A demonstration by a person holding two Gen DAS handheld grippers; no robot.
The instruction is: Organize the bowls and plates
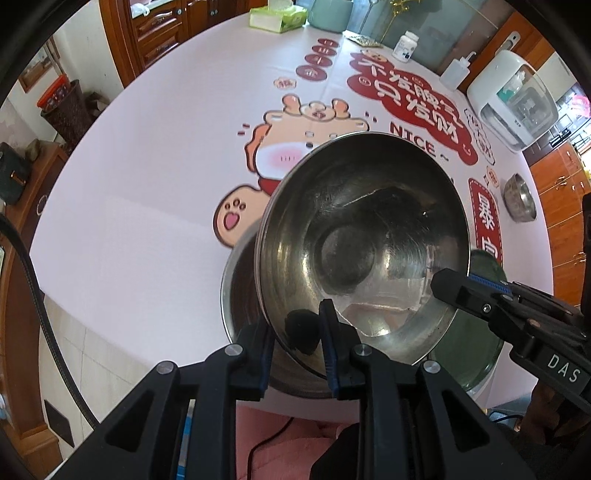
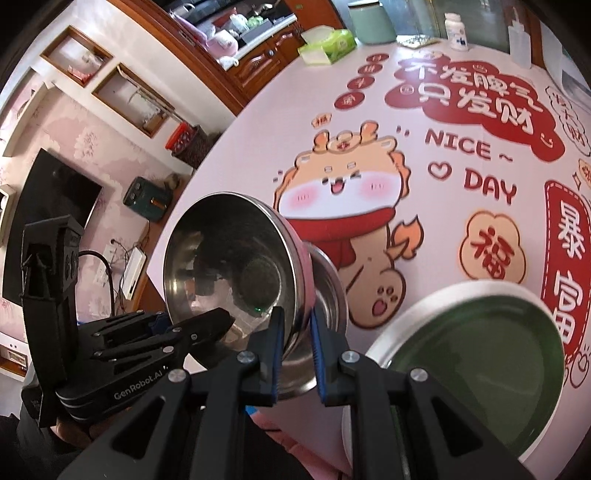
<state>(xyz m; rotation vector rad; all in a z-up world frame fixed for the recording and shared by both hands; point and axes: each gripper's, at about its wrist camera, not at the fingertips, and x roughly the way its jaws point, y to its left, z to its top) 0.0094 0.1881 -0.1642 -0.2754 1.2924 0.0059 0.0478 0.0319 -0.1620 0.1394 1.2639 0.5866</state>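
Note:
A steel bowl (image 1: 351, 240) (image 2: 221, 258) hangs tilted just above the near edge of the table (image 1: 147, 203). My left gripper (image 1: 295, 332) (image 2: 221, 321) is shut on its near rim, one pad inside the bowl and one outside. My right gripper (image 2: 295, 317) (image 1: 443, 284) is shut on the rim at the opposite side. Directly beneath, a second steel bowl (image 1: 243, 295) (image 2: 328, 291) rests on the cloth, partly hidden by the held one. A green plate with a white rim (image 1: 484, 332) (image 2: 480, 350) lies to the right of both bowls.
A small steel bowl (image 1: 521, 197) stands at the table's right edge. At the far side are a tissue pack (image 1: 277, 16), a white pill bottle (image 1: 405, 46), a squeeze bottle (image 1: 456, 72) and a white appliance (image 1: 513, 99). The printed cloth between is open.

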